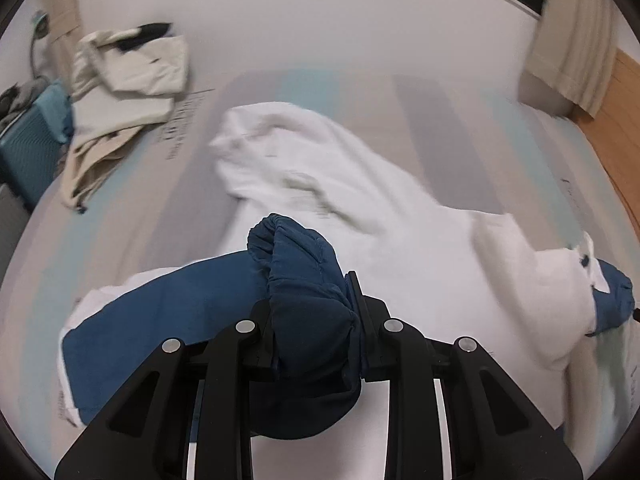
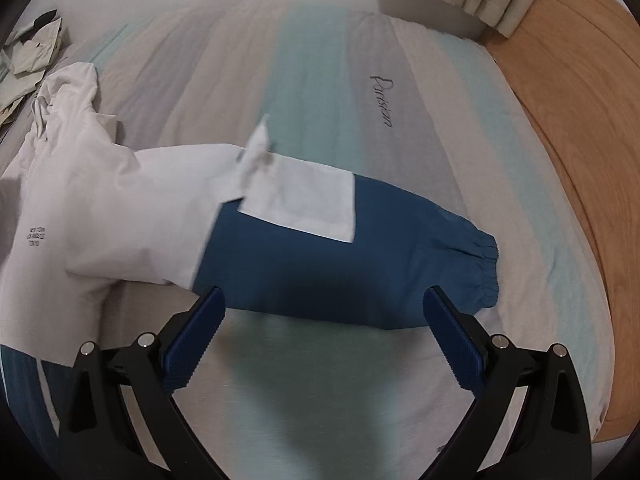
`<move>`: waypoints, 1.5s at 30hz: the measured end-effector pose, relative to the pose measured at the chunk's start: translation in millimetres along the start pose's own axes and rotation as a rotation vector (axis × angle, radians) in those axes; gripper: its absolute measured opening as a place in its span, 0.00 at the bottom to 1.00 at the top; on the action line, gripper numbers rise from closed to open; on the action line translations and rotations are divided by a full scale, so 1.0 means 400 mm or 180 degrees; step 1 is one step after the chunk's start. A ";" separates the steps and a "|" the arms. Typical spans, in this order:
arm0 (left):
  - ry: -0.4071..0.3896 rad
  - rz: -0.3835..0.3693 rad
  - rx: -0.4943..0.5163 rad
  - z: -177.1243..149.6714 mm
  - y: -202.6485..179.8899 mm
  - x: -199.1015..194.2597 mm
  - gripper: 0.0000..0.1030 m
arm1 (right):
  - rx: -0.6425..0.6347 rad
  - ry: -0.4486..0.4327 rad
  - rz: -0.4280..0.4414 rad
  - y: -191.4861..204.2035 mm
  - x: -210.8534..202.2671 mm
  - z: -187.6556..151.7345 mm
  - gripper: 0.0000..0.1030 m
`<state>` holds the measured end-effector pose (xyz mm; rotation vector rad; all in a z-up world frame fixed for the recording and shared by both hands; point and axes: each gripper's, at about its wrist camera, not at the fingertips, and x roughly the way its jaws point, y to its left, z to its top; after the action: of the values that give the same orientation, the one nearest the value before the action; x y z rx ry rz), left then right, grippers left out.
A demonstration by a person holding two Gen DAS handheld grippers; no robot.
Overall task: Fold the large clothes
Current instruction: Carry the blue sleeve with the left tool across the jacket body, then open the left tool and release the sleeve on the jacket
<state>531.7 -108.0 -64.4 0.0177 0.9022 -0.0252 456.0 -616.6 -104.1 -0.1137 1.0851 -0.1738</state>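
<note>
Clenched on the gathered blue cuff (image 1: 298, 264) of one sleeve, the left gripper (image 1: 314, 320) holds it bunched between its jaws; the right gripper (image 2: 324, 332) gapes empty just short of the other blue sleeve (image 2: 340, 264). Spread across the striped bed (image 2: 320, 80), the white-and-blue jacket (image 1: 400, 220) looks soft, light and floppy, best pinched at cuffs or hem

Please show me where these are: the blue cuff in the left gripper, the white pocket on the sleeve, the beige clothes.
blue cuff (image 1: 296, 248): left wrist view, gathered end.
white pocket (image 2: 304, 204): right wrist view, patch middle.
beige clothes (image 1: 128, 92): left wrist view, top fold.
</note>
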 end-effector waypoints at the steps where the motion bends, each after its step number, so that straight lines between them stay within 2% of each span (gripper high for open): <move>1: 0.0004 -0.0012 0.0054 0.000 -0.043 0.004 0.24 | 0.0001 -0.0003 -0.0007 -0.010 0.003 0.000 0.92; 10: 0.0097 -0.0249 0.0408 -0.020 -0.345 0.057 0.24 | 0.0136 -0.0079 0.0004 -0.121 0.063 -0.014 0.92; 15: 0.0176 -0.0267 0.0454 -0.034 -0.461 0.094 0.25 | 0.0160 -0.0123 0.0027 -0.145 0.078 -0.022 0.92; 17: 0.0196 -0.0203 0.0543 -0.045 -0.507 0.116 0.25 | 0.0188 -0.0135 0.0055 -0.159 0.081 -0.023 0.92; 23: 0.0322 -0.0129 0.0646 -0.074 -0.566 0.177 0.25 | 0.0187 -0.0185 0.0044 -0.193 0.086 -0.026 0.92; 32: 0.0301 -0.0257 0.0874 -0.106 -0.654 0.203 0.25 | 0.0172 -0.0199 0.0031 -0.236 0.105 -0.026 0.92; 38: 0.0402 -0.0307 0.0743 -0.112 -0.672 0.230 0.26 | 0.0366 -0.0059 0.0085 -0.295 0.115 -0.047 0.92; 40: 0.0412 -0.0319 0.0792 -0.114 -0.685 0.225 0.30 | 0.0524 0.0008 0.0176 -0.328 0.119 -0.058 0.92; 43: 0.0423 -0.0346 0.0810 -0.115 -0.695 0.217 0.47 | 0.0671 0.0120 0.0213 -0.371 0.135 -0.074 0.92; 45: 0.0397 -0.0335 0.0767 -0.111 -0.693 0.205 0.64 | 0.0685 0.0130 0.0241 -0.388 0.142 -0.079 0.92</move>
<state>539.3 -385.2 -157.6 0.1981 1.0201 -0.2329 440.5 -780.1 -140.5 0.1241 1.1028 -0.2244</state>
